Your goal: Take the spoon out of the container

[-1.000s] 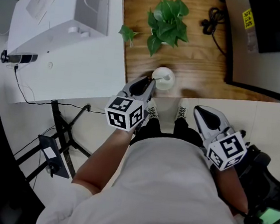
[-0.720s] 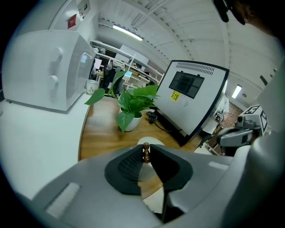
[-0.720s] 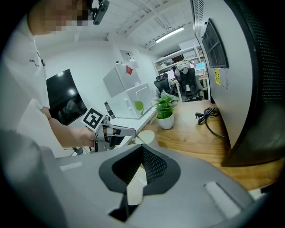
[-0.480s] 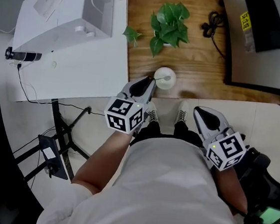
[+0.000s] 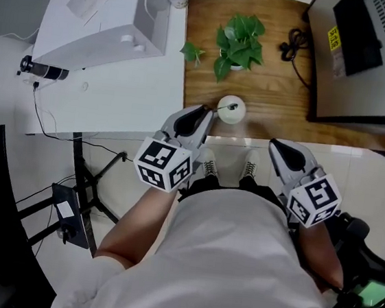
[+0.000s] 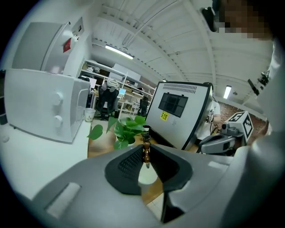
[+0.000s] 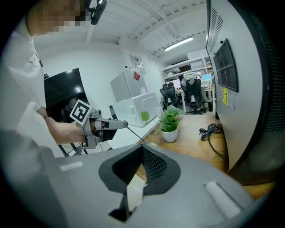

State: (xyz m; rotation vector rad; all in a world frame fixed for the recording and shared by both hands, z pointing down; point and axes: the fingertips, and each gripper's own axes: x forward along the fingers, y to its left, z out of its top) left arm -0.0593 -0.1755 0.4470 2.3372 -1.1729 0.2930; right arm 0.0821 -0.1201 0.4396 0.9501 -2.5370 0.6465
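a person's left gripper (image 5: pixel 204 115) is clamped on the brown beaded handle of the spoon (image 6: pixel 146 152), its jaws having just been closing around it. the thin shaft slants away from the jaw tips to the white container (image 5: pixel 239 118), just ahead of the gripper on the wooden table (image 5: pixel 276 90). whether the spoon's end is clear of the rim cannot be told. the right gripper (image 5: pixel 276 147), jaws together and empty, hangs beside the left one, short of the table's edge. a potted plant (image 5: pixel 240 41) stands beyond the container.
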